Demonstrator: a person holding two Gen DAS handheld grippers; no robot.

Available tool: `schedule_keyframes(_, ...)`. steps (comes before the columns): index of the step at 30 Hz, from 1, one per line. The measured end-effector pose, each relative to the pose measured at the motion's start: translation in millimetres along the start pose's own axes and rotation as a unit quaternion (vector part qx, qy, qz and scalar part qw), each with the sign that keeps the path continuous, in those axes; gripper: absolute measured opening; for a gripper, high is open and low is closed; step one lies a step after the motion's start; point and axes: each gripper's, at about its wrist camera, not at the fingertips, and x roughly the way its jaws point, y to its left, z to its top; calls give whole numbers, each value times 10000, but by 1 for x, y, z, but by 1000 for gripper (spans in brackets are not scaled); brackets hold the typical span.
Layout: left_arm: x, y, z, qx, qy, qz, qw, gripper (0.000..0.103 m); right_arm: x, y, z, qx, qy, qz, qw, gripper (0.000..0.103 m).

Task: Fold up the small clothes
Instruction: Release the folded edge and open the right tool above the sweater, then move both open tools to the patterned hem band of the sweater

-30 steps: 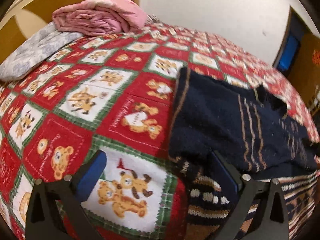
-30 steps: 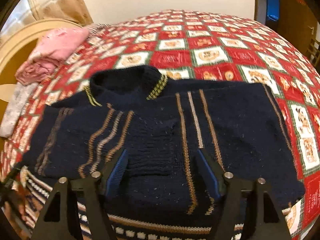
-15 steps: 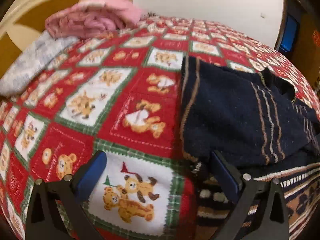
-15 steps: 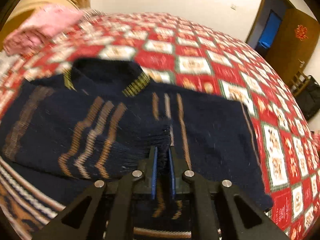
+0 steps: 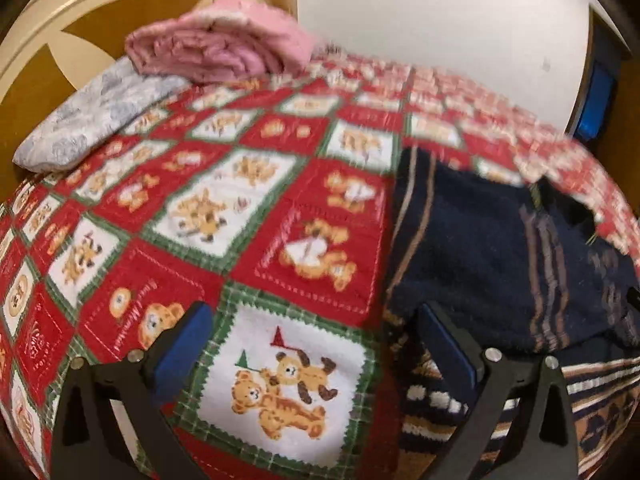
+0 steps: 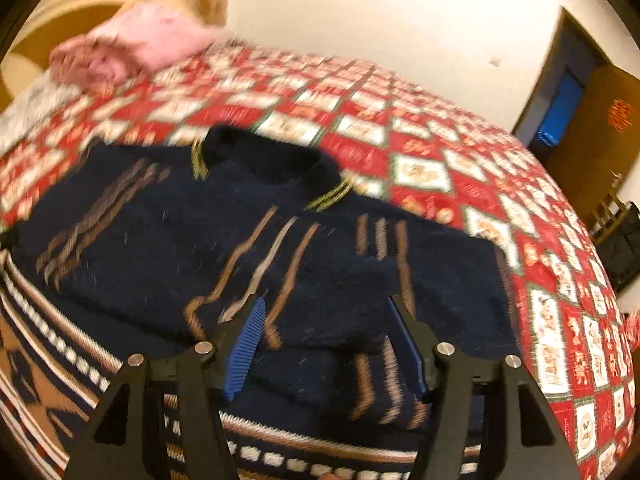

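Navy sweater (image 6: 280, 248) lies flat on quilt (image 5: 248, 216) w/ sleeve folded in just ahead of right gripper (image 6: 324, 340), jaws opening off it, nothing pinched; left gripper (image 5: 316, 344) wide open, empty, sweater edge by its right finger, prob. ready for next fold.

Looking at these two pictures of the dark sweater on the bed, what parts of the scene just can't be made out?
- Sweater hem: cut off by the bottom edge and hidden behind the right gripper, right wrist view.
- Sweater's right half: cut off by the picture's edge, left wrist view.
- Bedspread pictures far back: blurred and too small, both views.
- Pink bundle: folded, what it is stays unclear.
- Doorway: dark beyond.
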Motion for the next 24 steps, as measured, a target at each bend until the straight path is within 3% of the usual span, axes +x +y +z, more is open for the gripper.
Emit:
schedule_keyframes(2,8,-11,-1,268,179,134,9994,103,13,0,-6,73,232,56,9997,63)
schedule_keyframes(4,9,-17,-3,482,238,197,9984,103,9,-9,-8,322,199,167,9991,63)
schedule_keyframes(7,2,-14,-6,439,254,219,9985,103,-1,-18,-16,533,299,398,9973,63)
schedule_keyframes(15,-35,-12,-29,265,48,168,9995,103,-31,-34,-56,729,311,465,9958,63)
schedule_keyframes(24,-63,-16,-59,434,41,39,9990,103,-66,-28,-116,515,409,363,9972,63)
